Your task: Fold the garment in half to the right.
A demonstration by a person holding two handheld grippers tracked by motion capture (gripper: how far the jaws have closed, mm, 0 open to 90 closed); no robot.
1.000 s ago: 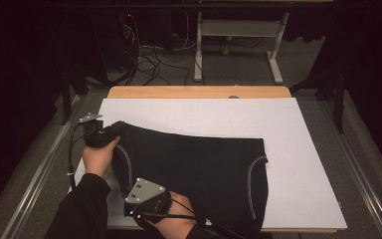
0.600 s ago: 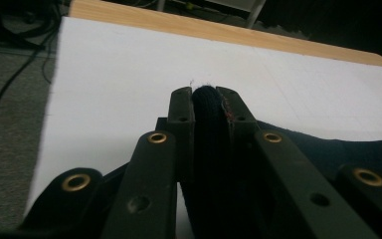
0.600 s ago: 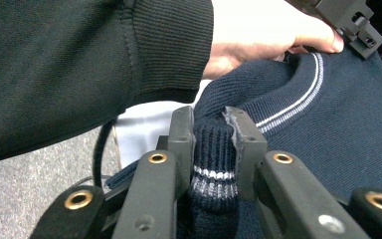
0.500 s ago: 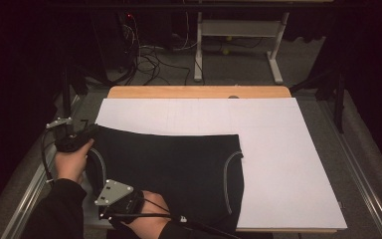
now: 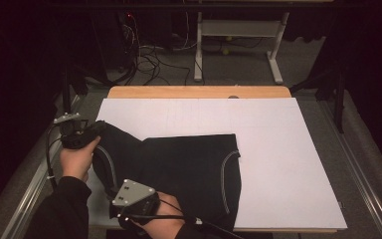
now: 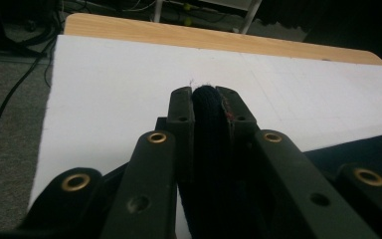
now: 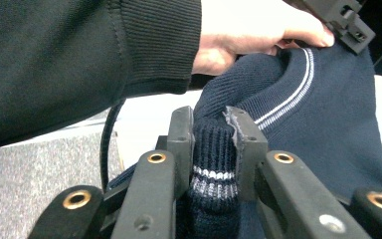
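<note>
The work in hand looks like folding or repositioning a dark navy knit sweater [image 5: 179, 169] on the white sheet [image 5: 278, 149] that covers the desk [image 5: 199, 92]. To do it well, both grips should stay firm on the ribbed edge, and the two hands should travel together at the same height, so the cloth between them stays taut and the fold line falls straight rather than bunching. The left gripper [image 6: 206, 94] has its jaws pressed together on a thick fold of the dark knit, which fills the gap between the pads and rises to their tips. The right gripper [image 7: 214, 119] likewise pinches a ribbed band with pale stripes, the fabric wedged fully between its jaws. In the high view the sweater lies across the near left part of the sheet, its body flat toward the middle and its left end lifted off the surface by the left gripper [image 5: 82, 134] at the sheet's left edge, while the right gripper [image 5: 134, 199] holds the near edge close to the person. Which part of the garment each grip has, hem or cuff, is hard to tell in the dim light.
</note>
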